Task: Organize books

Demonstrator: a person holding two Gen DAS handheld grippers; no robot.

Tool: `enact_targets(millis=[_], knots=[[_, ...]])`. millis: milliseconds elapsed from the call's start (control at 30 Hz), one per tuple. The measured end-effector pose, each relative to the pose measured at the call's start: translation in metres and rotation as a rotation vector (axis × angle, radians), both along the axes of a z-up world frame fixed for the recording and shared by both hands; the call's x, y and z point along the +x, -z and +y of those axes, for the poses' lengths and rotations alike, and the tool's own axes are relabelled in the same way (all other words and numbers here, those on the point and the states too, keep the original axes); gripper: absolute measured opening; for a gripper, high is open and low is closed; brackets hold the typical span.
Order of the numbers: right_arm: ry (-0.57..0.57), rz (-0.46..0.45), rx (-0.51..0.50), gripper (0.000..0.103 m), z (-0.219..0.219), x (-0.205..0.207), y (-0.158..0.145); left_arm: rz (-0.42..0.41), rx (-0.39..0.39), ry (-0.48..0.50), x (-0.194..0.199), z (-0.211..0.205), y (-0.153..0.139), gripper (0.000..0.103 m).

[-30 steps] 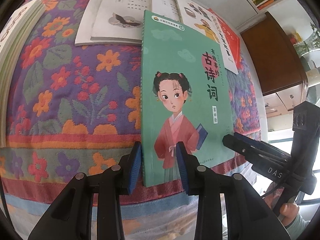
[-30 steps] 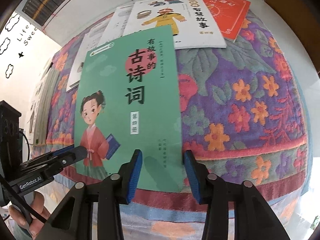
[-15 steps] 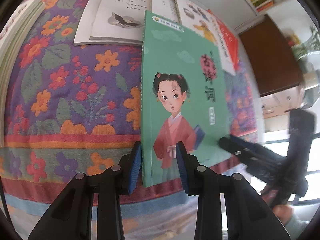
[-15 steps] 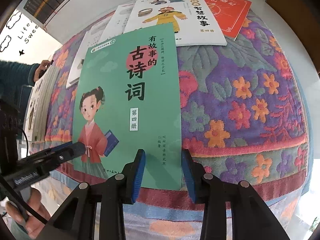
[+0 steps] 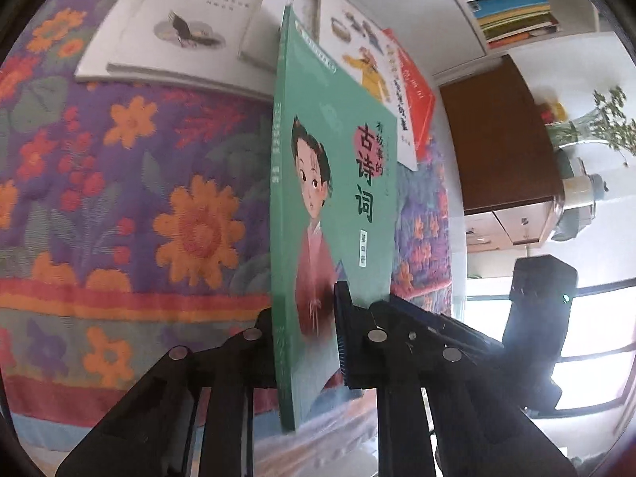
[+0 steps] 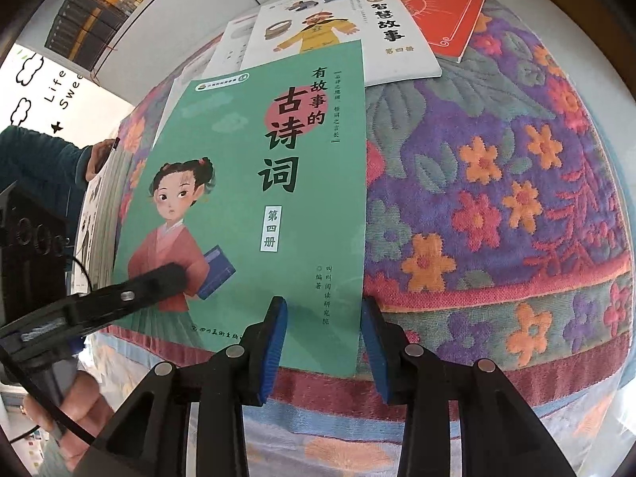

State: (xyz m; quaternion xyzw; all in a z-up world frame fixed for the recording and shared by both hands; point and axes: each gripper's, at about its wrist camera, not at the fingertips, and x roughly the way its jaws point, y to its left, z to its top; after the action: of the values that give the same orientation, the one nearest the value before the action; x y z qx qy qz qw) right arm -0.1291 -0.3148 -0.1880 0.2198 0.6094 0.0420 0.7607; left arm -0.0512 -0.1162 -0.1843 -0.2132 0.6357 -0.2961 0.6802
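While the green book lies with its near short edge past the front of the flowered cloth, its long axis running away from both tools, the left gripper is clamped on its spine-side corner. The right gripper straddles the other corner, pads apart, not pressing.

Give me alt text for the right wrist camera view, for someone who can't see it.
A green book with a girl on its cover lies on a flowered cloth, its near edge between the open jaws of the right gripper. The left gripper is shut on the book's lower left corner. A white book and a red book lie behind.
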Motion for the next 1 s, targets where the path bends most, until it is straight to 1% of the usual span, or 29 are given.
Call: enact_targets(millis=[67,133,167,200,267,367,433,467,567,633,667,700,733,800,833,867,900,933,1000], knots=[[-0.005,0.003,0.009,0.037,-0.002,-0.002,-0.001,0.018,-0.028,-0.011,0.001,-0.001,0.000,0.013],[-0.010,0.018,0.040,0.040,-0.006,0.001,0.000,0.034,-0.077,-0.021,0.005,-0.001,-0.004,0.013],[-0.003,0.031,0.084,0.044,-0.011,0.001,0.001,0.048,-0.115,-0.026,0.007,0.000,-0.006,0.013],[0.009,0.040,0.135,0.053,-0.017,0.000,0.002,0.064,-0.155,-0.033,0.009,0.001,-0.007,0.013],[0.058,0.042,0.268,0.059,-0.033,-0.004,0.006,0.095,-0.211,-0.048,0.013,0.004,-0.008,0.013],[0.119,0.041,0.401,0.064,-0.051,-0.009,0.016,0.150,-0.287,-0.079,0.020,0.004,-0.004,0.013],[0.165,0.036,0.493,0.064,-0.060,-0.013,0.024,0.191,-0.347,-0.109,0.023,0.005,0.000,0.013],[0.198,0.033,0.573,0.064,-0.066,-0.014,0.030,0.217,-0.383,-0.125,0.025,0.006,0.003,0.013],[0.273,0.021,0.721,0.063,-0.074,-0.013,0.043,0.267,-0.434,-0.150,0.026,0.007,0.010,0.013],[0.306,0.030,0.792,0.053,-0.077,-0.010,0.053,0.268,-0.413,-0.146,0.026,0.005,0.010,0.013],[0.318,0.032,0.808,0.043,-0.078,-0.009,0.056,0.259,-0.381,-0.138,0.026,0.003,0.009,0.012],[0.321,0.032,0.791,0.037,-0.078,-0.007,0.056,0.249,-0.352,-0.129,0.026,0.001,0.008,0.012],[0.314,0.024,0.748,0.037,-0.081,-0.005,0.052,0.237,-0.319,-0.114,0.025,-0.001,0.006,0.011],[0.260,-0.010,0.622,0.033,-0.079,0.000,0.038,0.190,-0.226,-0.077,0.024,-0.008,-0.001,0.011],[0.225,-0.026,0.550,0.033,-0.073,0.003,0.028,0.144,-0.145,-0.044,0.021,-0.015,-0.007,0.011],[0.179,-0.057,0.463,0.032,-0.068,0.005,0.014,0.107,-0.090,-0.022,0.019,-0.020,-0.012,0.013],[0.124,-0.090,0.371,0.027,-0.061,0.007,0.000,0.070,-0.042,-0.006,0.017,-0.025,-0.016,0.013],[0.063,-0.116,0.284,0.026,-0.050,0.010,-0.011,0.028,0.004,0.013,0.013,-0.030,-0.023,0.014],[-0.038,-0.174,0.141,0.026,-0.033,0.011,-0.030,-0.030,0.064,0.034,0.008,-0.034,-0.032,0.014]])
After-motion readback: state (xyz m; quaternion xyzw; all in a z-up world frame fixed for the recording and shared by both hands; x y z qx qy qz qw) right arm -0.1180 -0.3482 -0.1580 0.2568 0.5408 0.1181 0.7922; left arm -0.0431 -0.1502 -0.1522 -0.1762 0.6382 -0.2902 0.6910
